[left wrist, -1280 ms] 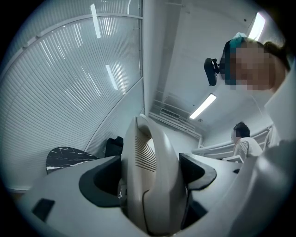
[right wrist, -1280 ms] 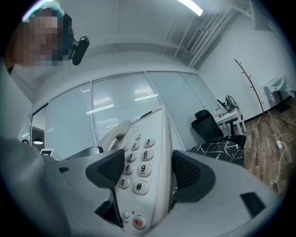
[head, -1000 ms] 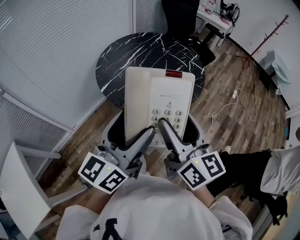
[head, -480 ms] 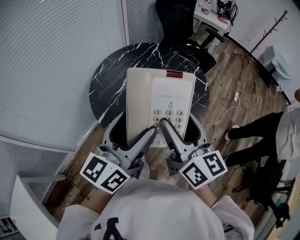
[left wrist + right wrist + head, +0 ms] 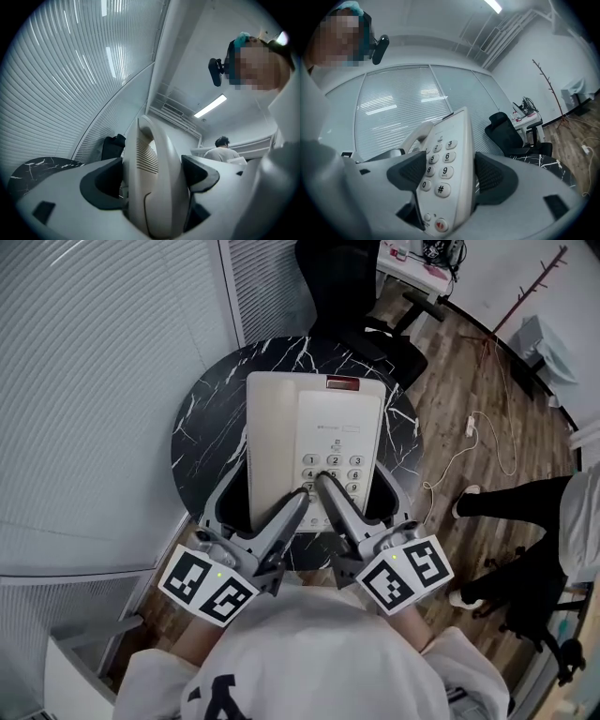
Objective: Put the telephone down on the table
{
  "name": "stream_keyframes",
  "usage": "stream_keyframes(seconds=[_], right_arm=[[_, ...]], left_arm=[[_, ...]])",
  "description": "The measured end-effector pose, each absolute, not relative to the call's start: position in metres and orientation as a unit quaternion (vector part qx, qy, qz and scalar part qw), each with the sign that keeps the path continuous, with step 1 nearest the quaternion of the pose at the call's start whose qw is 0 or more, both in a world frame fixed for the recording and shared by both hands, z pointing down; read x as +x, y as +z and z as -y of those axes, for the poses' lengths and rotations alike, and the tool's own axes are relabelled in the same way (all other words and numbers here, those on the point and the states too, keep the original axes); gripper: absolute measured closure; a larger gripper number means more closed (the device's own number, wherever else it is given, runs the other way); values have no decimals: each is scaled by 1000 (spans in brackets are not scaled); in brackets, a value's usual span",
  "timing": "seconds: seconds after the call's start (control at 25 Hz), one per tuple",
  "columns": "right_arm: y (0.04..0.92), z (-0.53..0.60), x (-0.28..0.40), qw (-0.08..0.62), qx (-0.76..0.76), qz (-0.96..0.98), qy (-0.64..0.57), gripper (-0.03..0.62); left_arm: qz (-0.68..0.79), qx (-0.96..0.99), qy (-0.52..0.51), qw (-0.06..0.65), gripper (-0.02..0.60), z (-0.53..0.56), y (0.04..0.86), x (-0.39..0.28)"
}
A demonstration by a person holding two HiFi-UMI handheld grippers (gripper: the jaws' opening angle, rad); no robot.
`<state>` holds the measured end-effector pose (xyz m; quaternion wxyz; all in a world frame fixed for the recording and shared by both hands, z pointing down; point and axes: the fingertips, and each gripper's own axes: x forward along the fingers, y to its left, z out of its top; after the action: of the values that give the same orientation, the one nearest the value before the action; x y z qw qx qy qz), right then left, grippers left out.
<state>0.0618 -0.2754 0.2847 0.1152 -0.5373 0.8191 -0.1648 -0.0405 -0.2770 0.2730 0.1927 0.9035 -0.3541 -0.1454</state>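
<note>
With the telephone [image 5: 314,442] held at frame centre over the black marble table [image 5: 202,423], its handset side clamped by the left gripper [image 5: 292,507] and its keypad side by the right gripper [image 5: 330,495], it should be lowered level and released only once seated.

Cream telephone [image 5: 281,427] with red strip [image 5: 341,383], black white-veined marble-pattern table [image 5: 202,423], brown wood-grain floor [image 5: 459,399], black chair [image 5: 347,277]

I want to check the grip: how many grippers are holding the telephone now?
2. The left gripper clamps the telephone on its handset side; the right gripper clamps the keypad side.
</note>
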Motion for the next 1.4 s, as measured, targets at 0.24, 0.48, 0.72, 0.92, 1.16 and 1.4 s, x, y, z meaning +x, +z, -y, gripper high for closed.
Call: stream_keyframes(seconds=[0.24, 0.48, 0.72, 0.92, 1.16, 1.4], right_arm=[[292, 299, 61, 111, -540, -815, -178, 258], [294, 312, 62, 106, -528, -821, -189, 258], [297, 322, 69, 93, -518, -827, -197, 258], [305, 324, 76, 85, -513, -829, -206, 258], [318, 333, 80, 74, -511, -827, -221, 258], [335, 337, 81, 59, -509, -825, -237, 258]], left_arm=[[358, 900, -142, 203, 187, 301, 279, -42], [372, 894, -139, 207, 187, 311, 281, -40], [388, 884, -143, 218, 187, 318, 285, -34], [396, 878, -140, 228, 187, 320, 293, -27], [406, 871, -129, 244, 187, 327, 306, -22], [415, 865, -118, 254, 187, 332, 324, -20]])
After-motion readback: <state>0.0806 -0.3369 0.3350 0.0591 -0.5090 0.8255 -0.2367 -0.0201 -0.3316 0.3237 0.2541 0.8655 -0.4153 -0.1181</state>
